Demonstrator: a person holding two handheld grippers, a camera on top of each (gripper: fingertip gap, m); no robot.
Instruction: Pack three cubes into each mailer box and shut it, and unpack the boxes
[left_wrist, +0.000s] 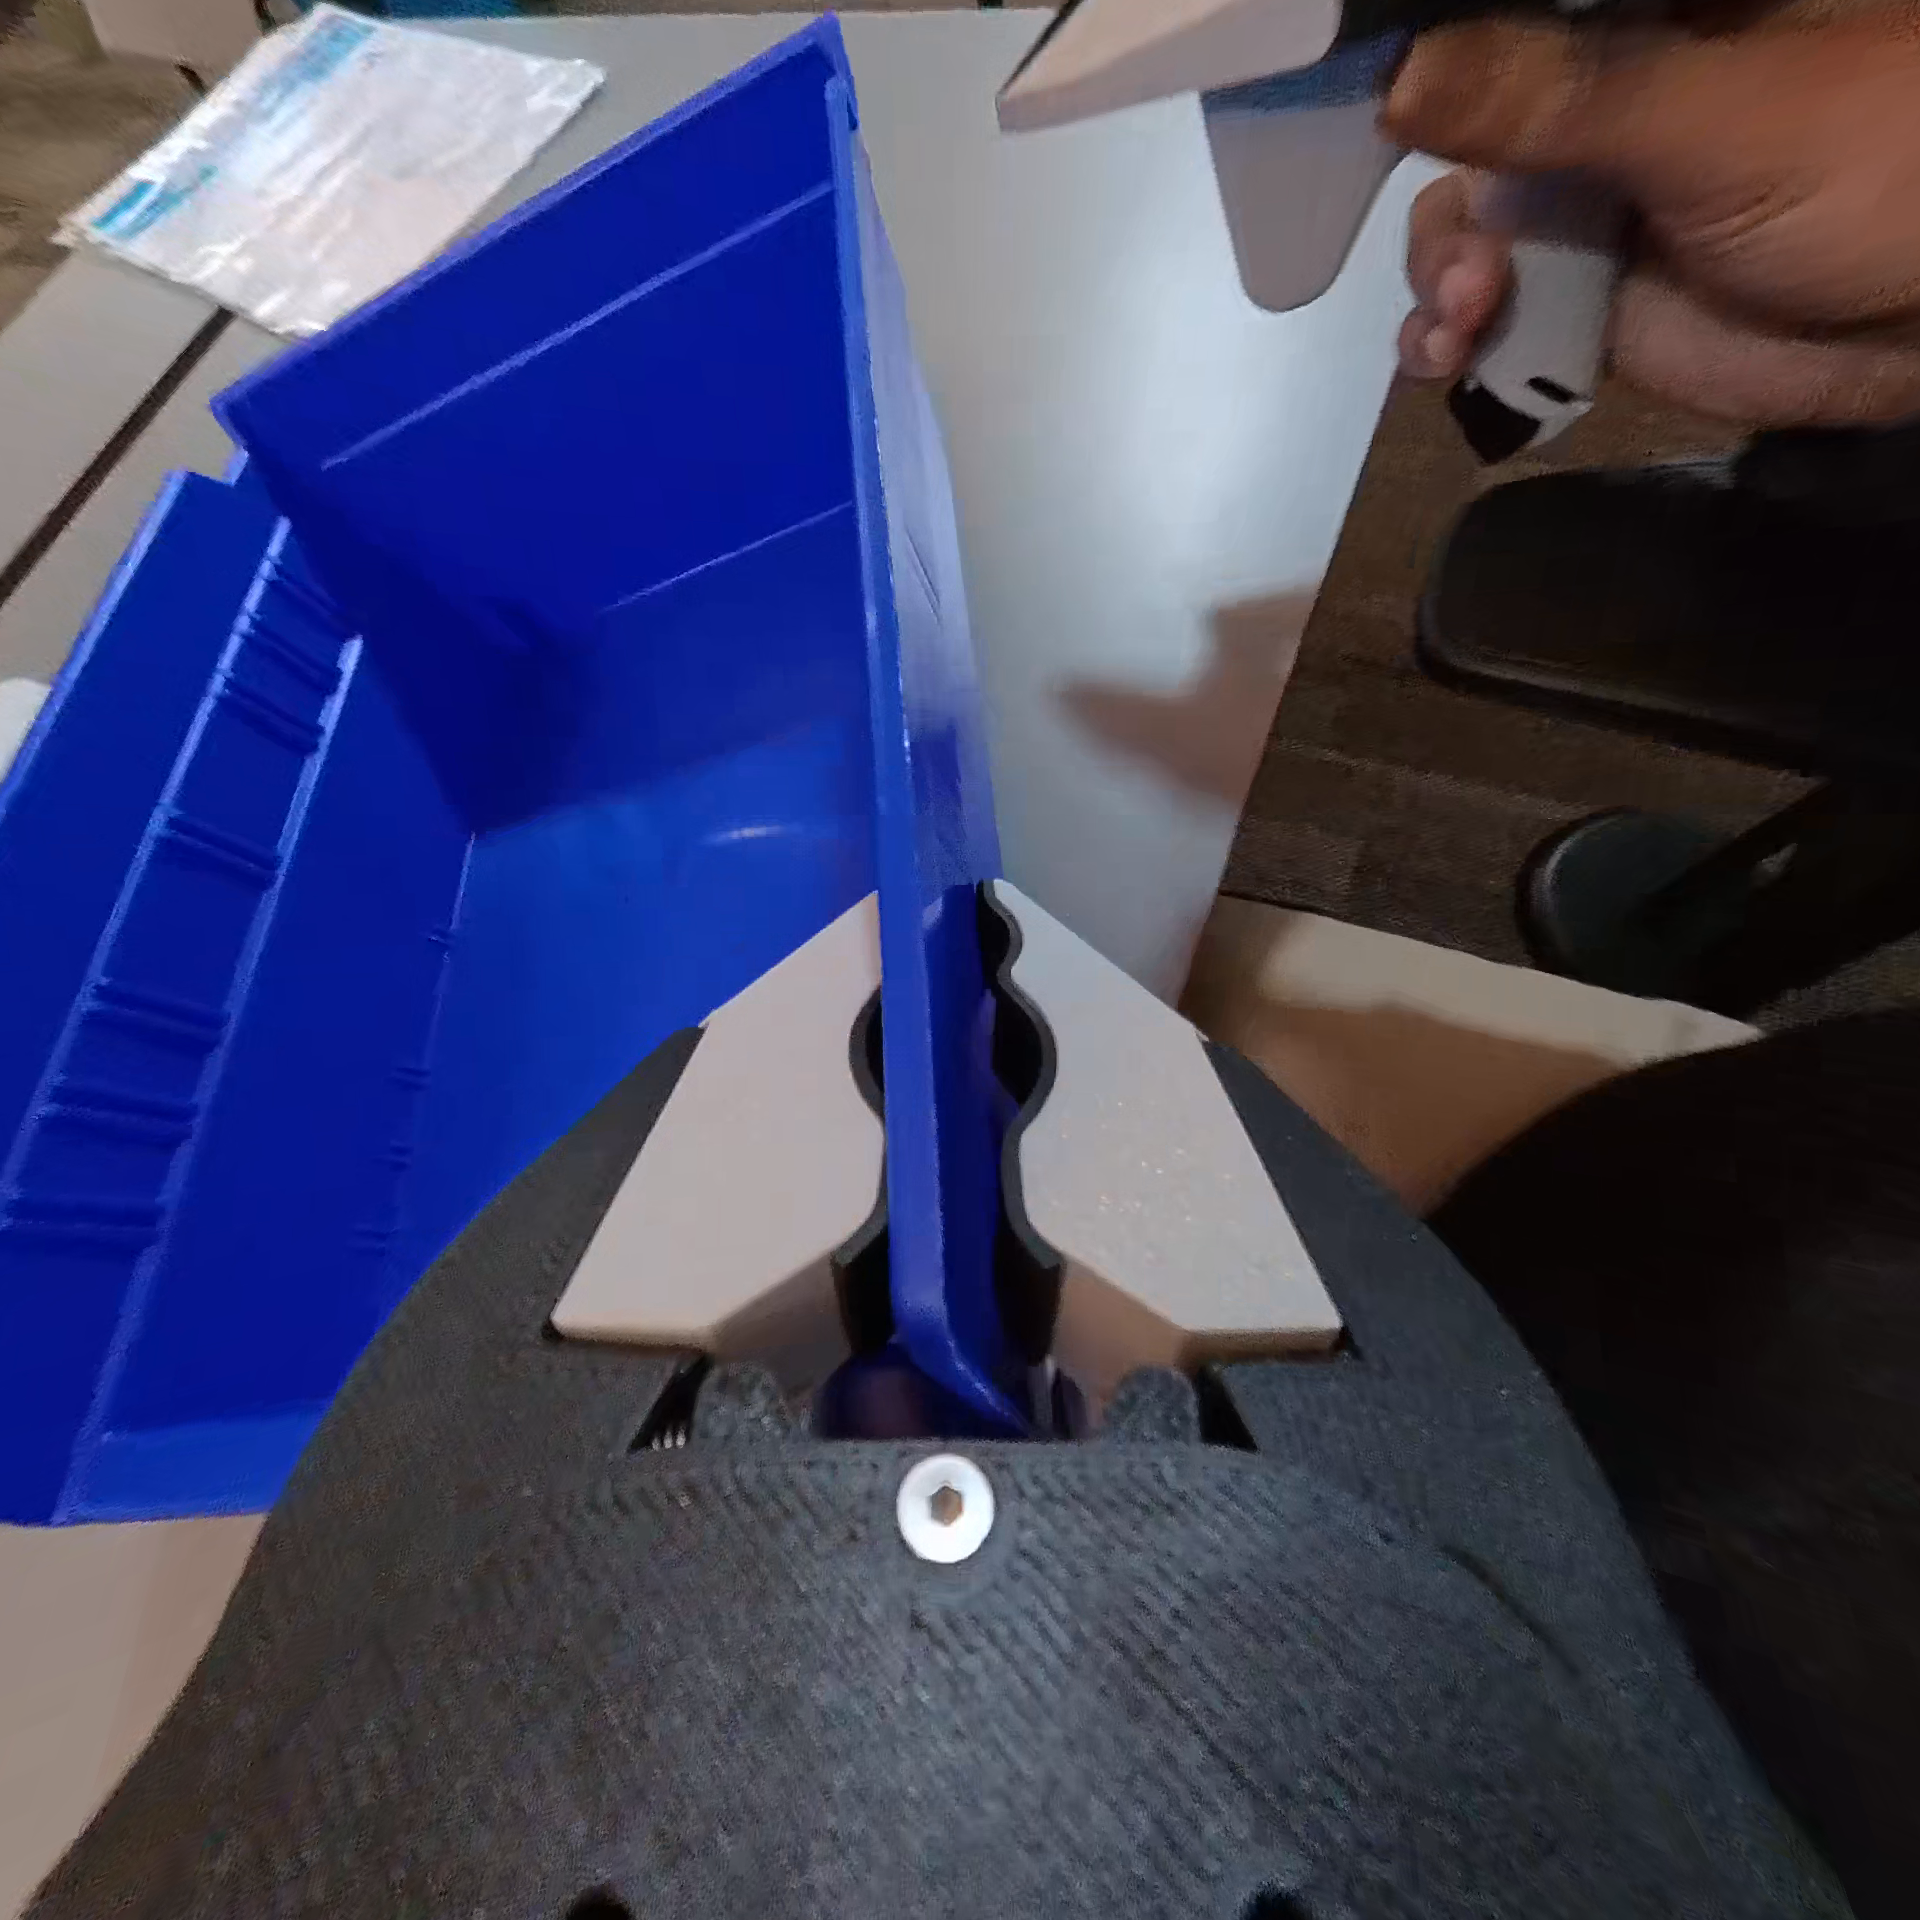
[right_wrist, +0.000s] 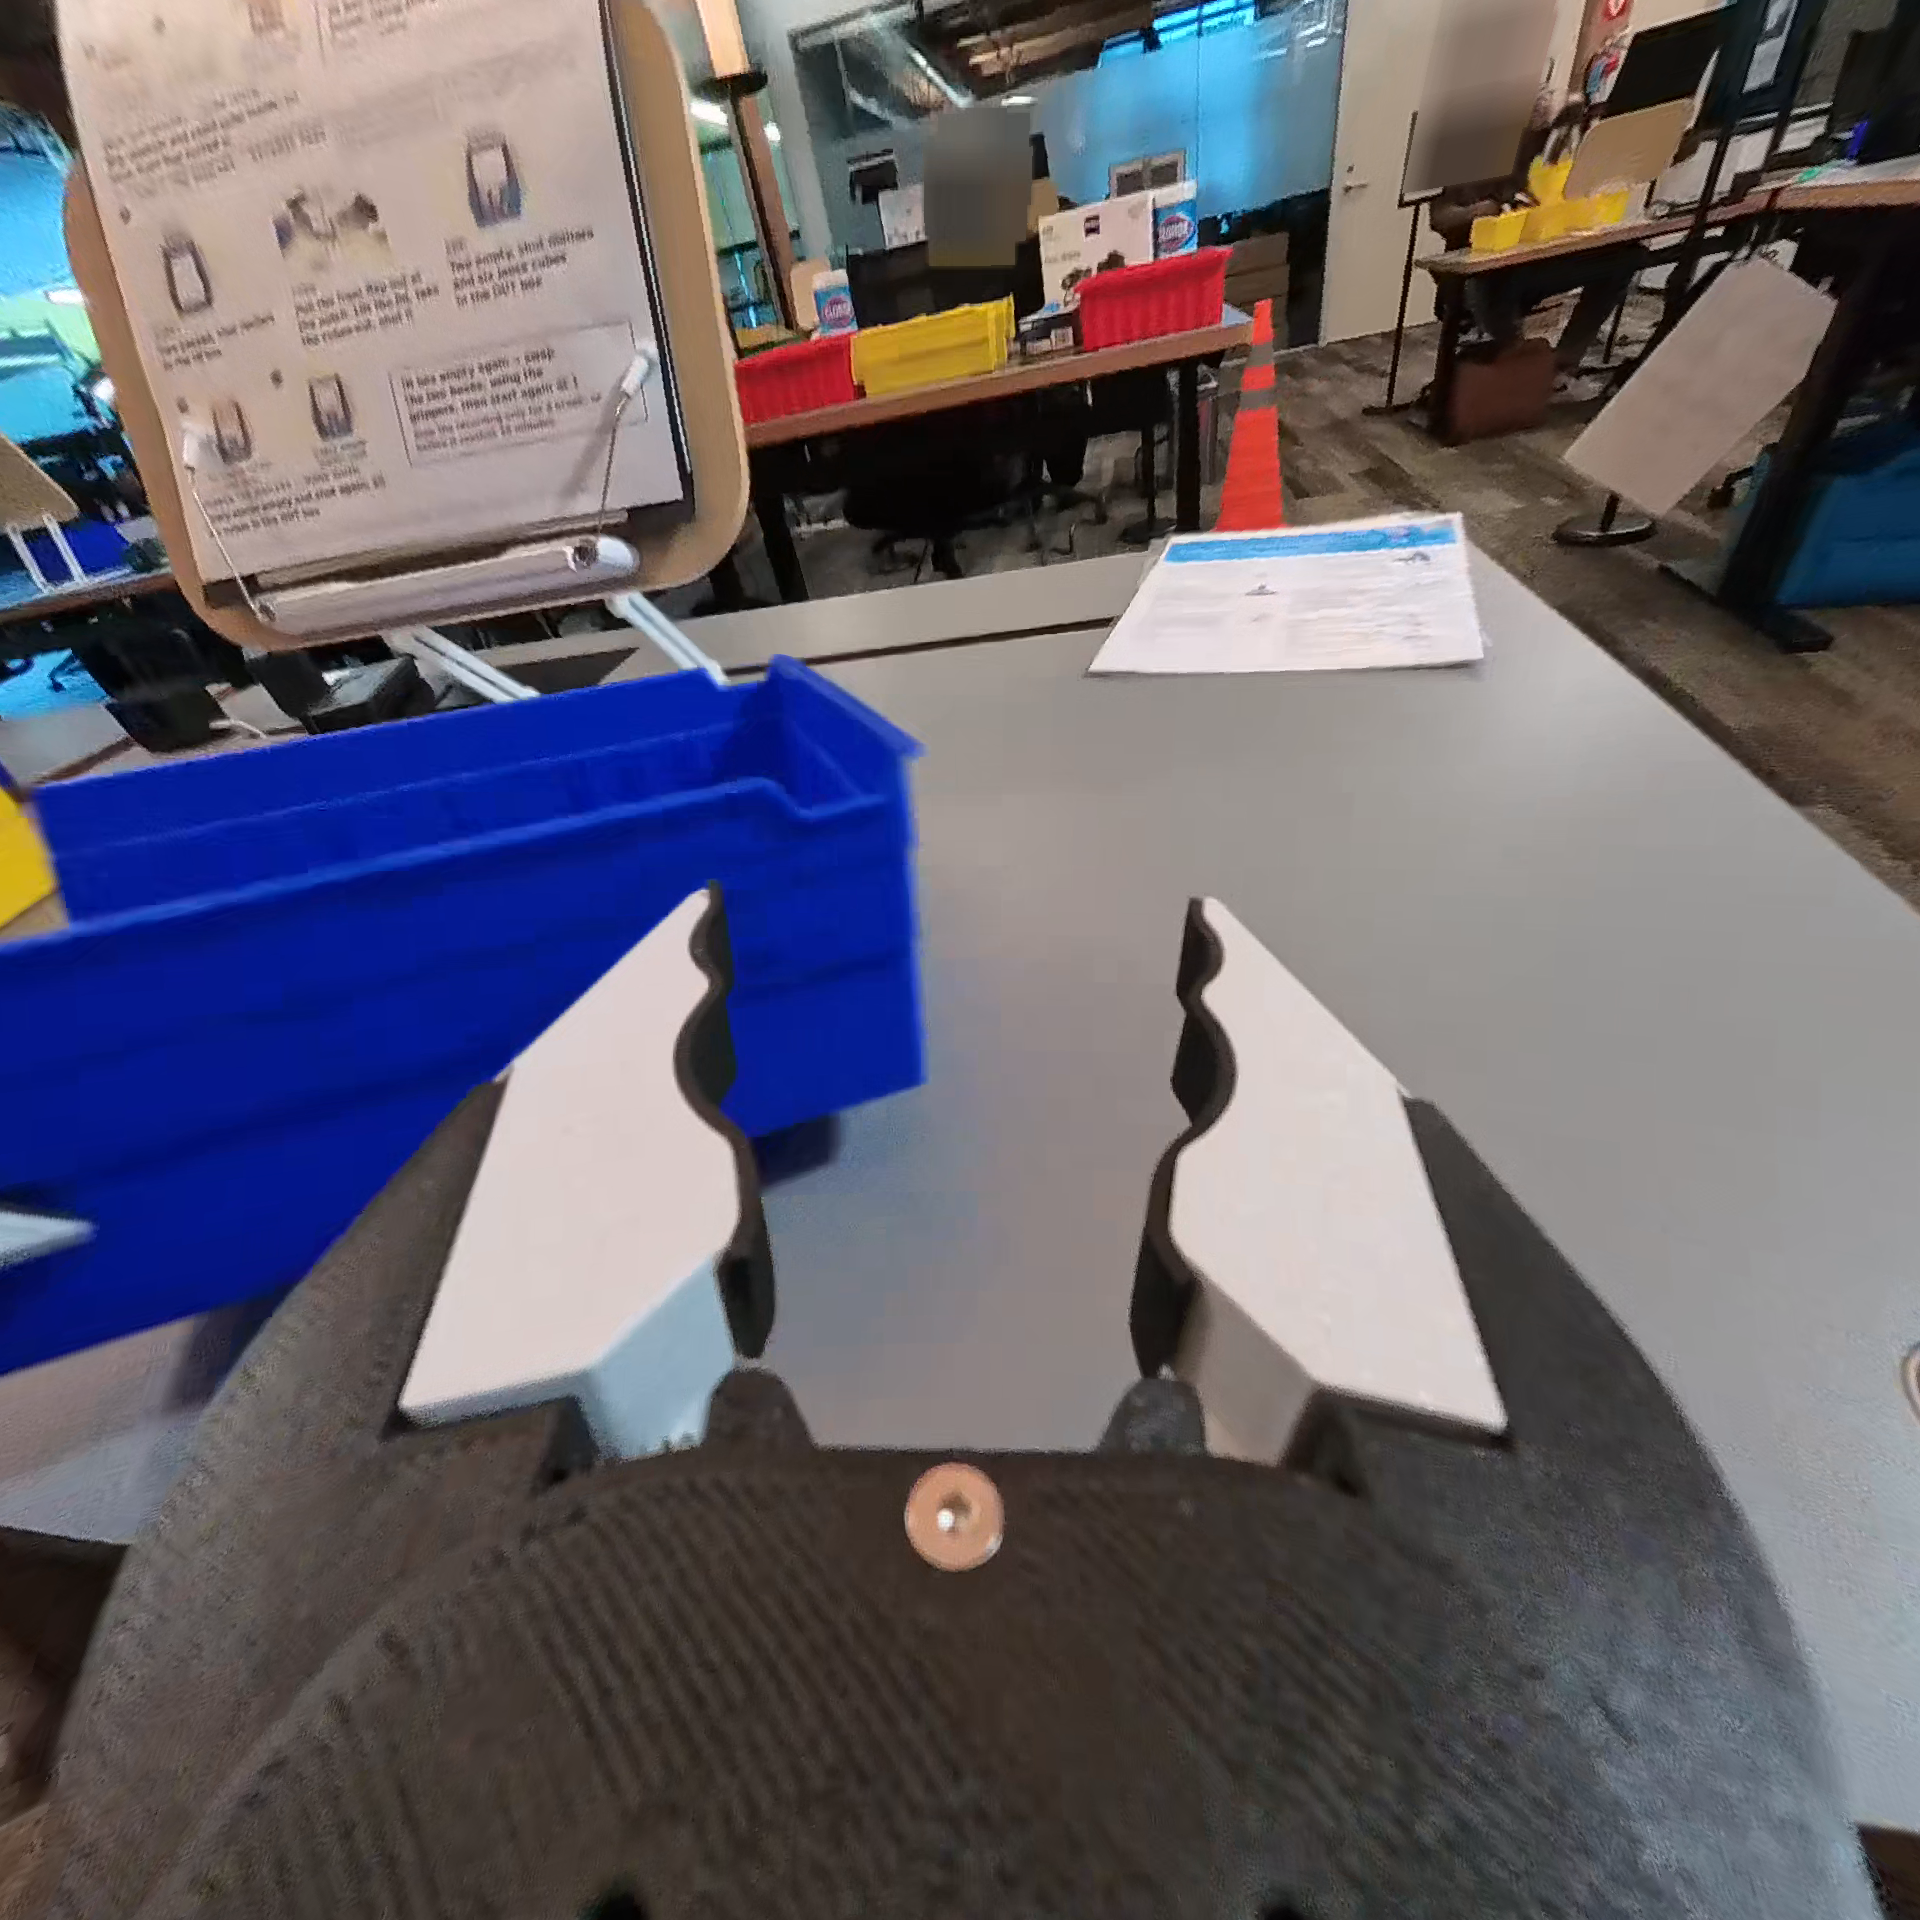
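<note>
Gripping the side wall of the empty blue plastic bin, the left claw is clamped on its rim, bin lifted and tilted over the grey desk; the right claw hangs wide open just beside that bin.

One blue bin stands at the left of the frame on one grey worktop. One printed sheet lies upper right, one instruction board upper left, and one orange cone stands beyond.
</note>
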